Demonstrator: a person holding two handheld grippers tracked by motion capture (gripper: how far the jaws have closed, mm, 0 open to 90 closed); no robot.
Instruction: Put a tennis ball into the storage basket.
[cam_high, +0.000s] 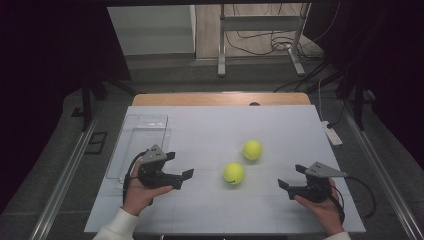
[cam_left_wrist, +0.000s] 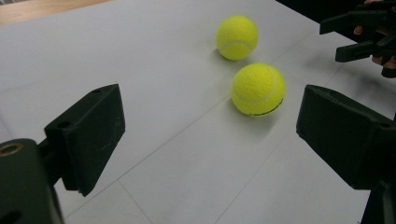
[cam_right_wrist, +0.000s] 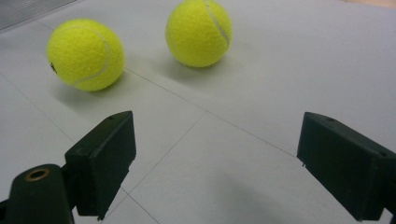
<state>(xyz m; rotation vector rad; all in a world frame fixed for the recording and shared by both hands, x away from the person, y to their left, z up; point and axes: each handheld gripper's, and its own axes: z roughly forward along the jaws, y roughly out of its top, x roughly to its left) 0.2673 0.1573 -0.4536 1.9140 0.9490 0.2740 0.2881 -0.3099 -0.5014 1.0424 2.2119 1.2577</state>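
A clear plastic tray (cam_high: 142, 131) sits at the table's (cam_high: 210, 210) left edge. Just beside it, the left gripper (cam_high: 179, 165) is held released, jaws apart. Two tennis balls (cam_high: 233, 173) (cam_high: 252, 150) lie near the middle, apart. Toward the right edge, the right gripper (cam_high: 291, 176) is likewise spread, empty.

No text, number or brand can be read anywhere. The nearer tennis ball (cam_left_wrist: 258, 89), toward the middle of the bench (cam_high: 210, 210), carries a thin dark line of print along its lower side, perhaps a maker's mark, but it is too small and blurred to read.
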